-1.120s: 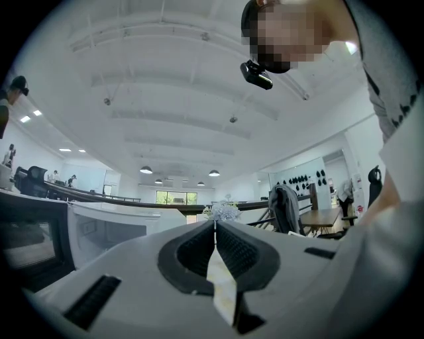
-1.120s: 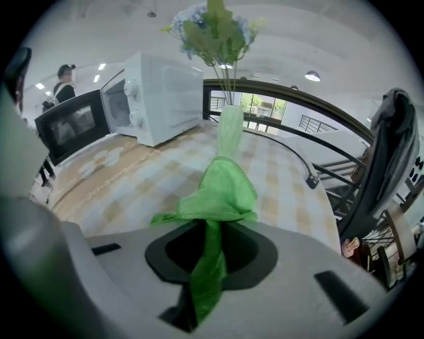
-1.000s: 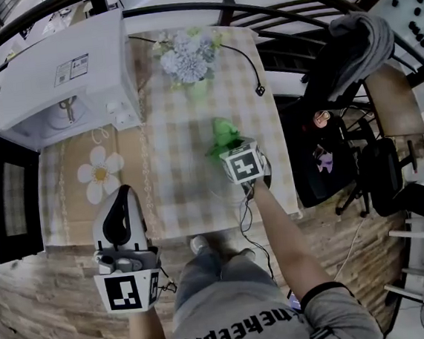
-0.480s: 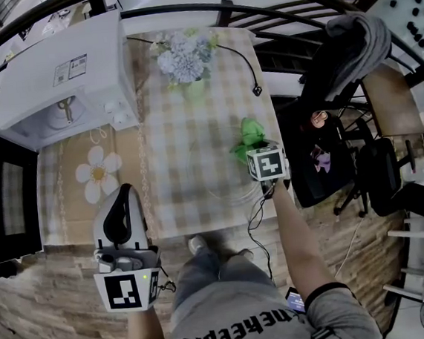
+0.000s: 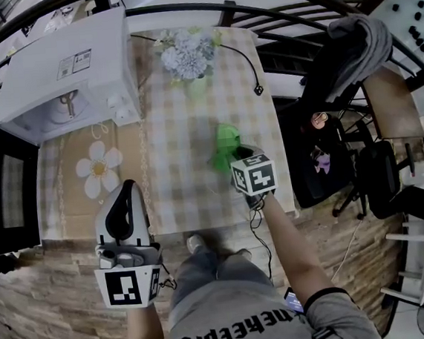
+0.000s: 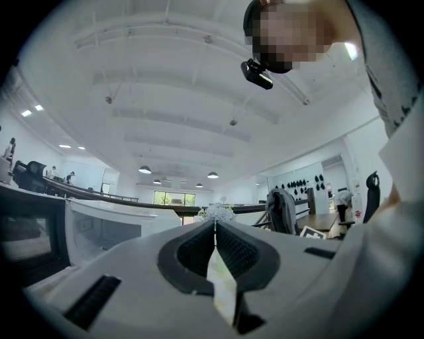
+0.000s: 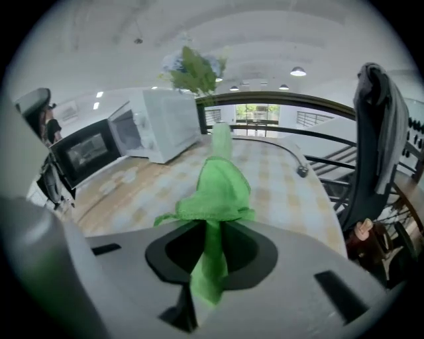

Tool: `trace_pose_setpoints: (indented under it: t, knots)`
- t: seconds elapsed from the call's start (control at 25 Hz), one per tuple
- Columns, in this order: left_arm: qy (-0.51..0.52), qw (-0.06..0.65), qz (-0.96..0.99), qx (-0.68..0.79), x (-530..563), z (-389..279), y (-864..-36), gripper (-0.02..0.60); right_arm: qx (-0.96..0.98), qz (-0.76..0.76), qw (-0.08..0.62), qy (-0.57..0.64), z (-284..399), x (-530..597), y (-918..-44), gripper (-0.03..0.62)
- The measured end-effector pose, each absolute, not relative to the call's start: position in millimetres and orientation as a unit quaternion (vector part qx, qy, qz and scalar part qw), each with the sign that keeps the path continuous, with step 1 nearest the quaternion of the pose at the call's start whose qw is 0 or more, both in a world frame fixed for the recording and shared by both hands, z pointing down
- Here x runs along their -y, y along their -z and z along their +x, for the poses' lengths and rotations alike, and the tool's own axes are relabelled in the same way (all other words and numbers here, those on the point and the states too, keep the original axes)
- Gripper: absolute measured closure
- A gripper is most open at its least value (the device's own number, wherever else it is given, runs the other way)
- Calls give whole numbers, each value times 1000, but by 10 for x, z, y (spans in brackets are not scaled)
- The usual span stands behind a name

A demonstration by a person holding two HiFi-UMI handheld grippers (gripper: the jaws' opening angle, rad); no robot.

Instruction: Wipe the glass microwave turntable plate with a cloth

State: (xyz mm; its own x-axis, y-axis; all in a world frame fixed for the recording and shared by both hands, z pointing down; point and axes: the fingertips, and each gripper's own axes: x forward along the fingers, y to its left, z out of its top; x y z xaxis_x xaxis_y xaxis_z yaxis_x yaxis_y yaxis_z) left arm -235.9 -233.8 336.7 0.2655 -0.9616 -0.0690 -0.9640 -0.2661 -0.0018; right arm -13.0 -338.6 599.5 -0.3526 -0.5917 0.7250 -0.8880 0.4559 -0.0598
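My right gripper (image 5: 236, 155) (image 7: 211, 225) is shut on a bright green cloth (image 5: 226, 143) (image 7: 215, 189) and holds it low over the checked tablecloth right of the middle. The clear glass turntable plate (image 5: 213, 183) shows only as a faint round outline on the cloth there. I cannot tell whether the green cloth touches it. My left gripper (image 5: 127, 186) (image 6: 214, 228) hangs at the table's front left edge, jaws shut with nothing in them, pointing away from the plate.
A white microwave (image 5: 68, 74) stands at the back left with its door (image 5: 9, 192) swung open. A vase of pale flowers (image 5: 186, 56) and a black cable (image 5: 247, 65) lie at the back. A chair draped with a grey jacket (image 5: 360, 39) stands beyond the right edge.
The right gripper swung the green cloth to the right, then back left and a little nearer. The left gripper stayed in place.
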Motion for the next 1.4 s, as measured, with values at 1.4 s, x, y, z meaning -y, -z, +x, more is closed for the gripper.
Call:
trace_pose_setpoints:
  t: [1.4]
  knots:
    - [-27,16,-799,-600,2337,-2236,-3363,571,767,475,386,-192,223,3208,-6297,534]
